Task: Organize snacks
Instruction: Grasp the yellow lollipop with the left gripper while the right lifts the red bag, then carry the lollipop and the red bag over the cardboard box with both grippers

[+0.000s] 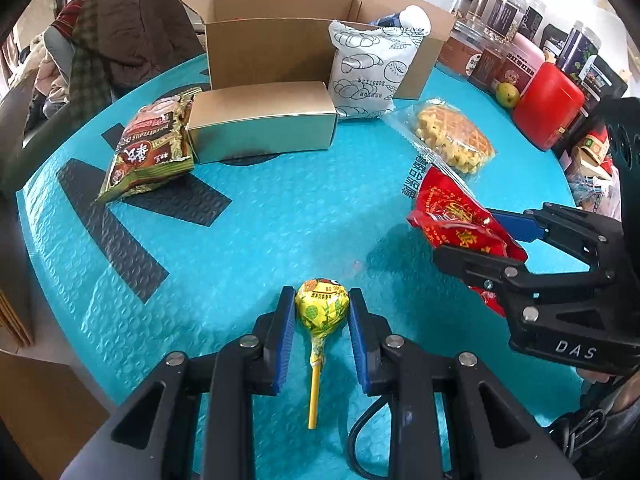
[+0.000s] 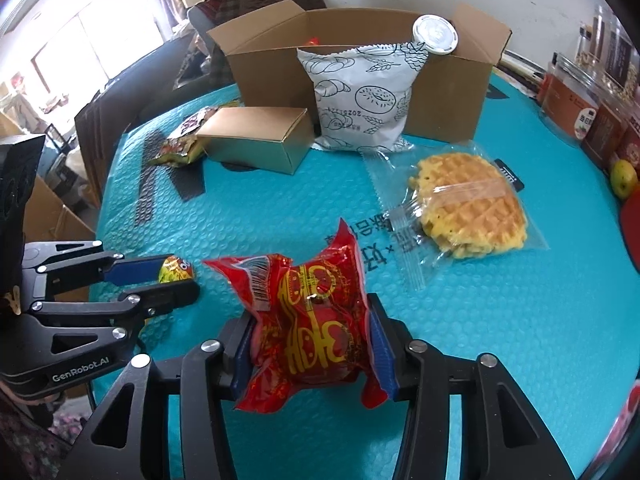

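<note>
Gripping a red packet (image 2: 316, 320), right fingers (image 2: 382, 344) clamp; left fingers (image 1: 282, 336) straddle lollipop (image 1: 322, 304), open.

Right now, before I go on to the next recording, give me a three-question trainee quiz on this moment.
1. True or false: the right gripper is shut on the red snack packet.
2. What lies between the left gripper's pads? A) lollipop B) waffle C) gold box
3. Fill in: the white bread bag leans against the ____.

Key: 1 true; 2 A, pads flank the head, not clearly clamped; 3 cardboard box.
</note>
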`<state>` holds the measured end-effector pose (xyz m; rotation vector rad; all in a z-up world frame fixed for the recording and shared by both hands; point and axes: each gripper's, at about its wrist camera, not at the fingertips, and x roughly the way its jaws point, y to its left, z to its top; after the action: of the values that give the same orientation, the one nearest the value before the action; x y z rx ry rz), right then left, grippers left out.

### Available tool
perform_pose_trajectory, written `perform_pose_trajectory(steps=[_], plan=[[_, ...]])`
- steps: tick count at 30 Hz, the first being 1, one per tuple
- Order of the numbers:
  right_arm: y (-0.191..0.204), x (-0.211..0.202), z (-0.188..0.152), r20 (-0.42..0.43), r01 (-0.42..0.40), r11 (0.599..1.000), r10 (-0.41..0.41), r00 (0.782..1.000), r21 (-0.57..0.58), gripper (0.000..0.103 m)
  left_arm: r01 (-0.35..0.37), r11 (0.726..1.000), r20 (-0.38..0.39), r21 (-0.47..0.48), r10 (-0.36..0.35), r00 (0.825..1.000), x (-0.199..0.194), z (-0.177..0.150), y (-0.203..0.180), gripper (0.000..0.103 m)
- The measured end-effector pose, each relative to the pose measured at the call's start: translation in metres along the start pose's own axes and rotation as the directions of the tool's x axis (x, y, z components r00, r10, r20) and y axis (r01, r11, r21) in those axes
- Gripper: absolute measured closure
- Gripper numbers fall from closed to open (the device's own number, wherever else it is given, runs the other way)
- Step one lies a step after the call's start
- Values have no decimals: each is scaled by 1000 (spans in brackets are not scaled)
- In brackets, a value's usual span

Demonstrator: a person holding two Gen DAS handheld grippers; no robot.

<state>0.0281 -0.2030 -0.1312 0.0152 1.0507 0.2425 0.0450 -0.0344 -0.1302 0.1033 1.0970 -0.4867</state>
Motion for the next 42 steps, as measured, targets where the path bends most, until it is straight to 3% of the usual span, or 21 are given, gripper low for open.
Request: perform_pose_trajectory(steps=[2, 6, 13, 20, 26, 42], plan=[[0, 2, 0, -1, 4, 1000, -4, 1000, 6, 43, -7, 1000, 12, 1, 7, 1000, 0, -2, 1, 77], [-6, 10, 0, -7, 11, 1000, -11, 1000, 25, 42, -32, 999, 29, 29, 32, 999, 2, -3, -3, 77], [-4, 4, -2, 14, 19, 999, -19, 1000, 26, 54, -55, 997, 50, 51, 53, 997, 0, -1, 0, 77], [0, 0, -4, 1, -42, 998, 42, 999, 40, 55, -21, 1000, 50, 9, 21, 999, -5, -3, 8, 77], [8, -13, 0, 19, -70, 997, 70, 997, 24, 55, 5, 1000, 93, -1, -5, 996, -21, 2, 5, 77], [17, -70, 40, 184, -79, 997, 78, 980, 1, 55, 11, 999, 301, 47, -24, 953, -81, 48, -6, 77]])
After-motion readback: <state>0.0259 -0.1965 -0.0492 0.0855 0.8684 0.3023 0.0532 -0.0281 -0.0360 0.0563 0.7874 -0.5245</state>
